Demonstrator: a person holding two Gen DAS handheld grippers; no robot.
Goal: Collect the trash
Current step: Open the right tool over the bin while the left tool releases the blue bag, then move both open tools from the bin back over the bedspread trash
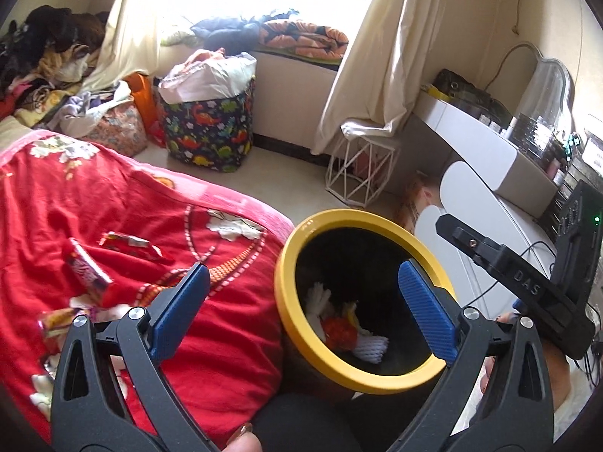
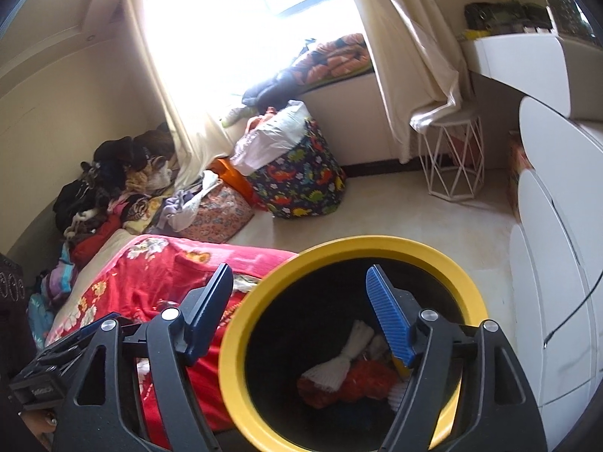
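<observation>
Both claws spread wide, nothing held, over bin mouth.

Red blanket (image 1: 113,226) is seen at 9 o'clock; yellow-rimmed bin (image 1: 297,233) beside it, trash (image 1: 341,329) lying inside. Left gripper (image 1: 301,301) and right gripper (image 2: 301,301) are fully parted, empty. Wrappers (image 1: 128,243) lie on the blanket at 10 o'clock.

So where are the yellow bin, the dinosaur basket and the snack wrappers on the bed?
Yellow bin (image 2: 241,342): right wrist view, left side of its rim.
Dinosaur basket (image 1: 211,132): left wrist view, its printed front.
Snack wrappers (image 1: 130,243): left wrist view, middle of the upper wrapper.
</observation>
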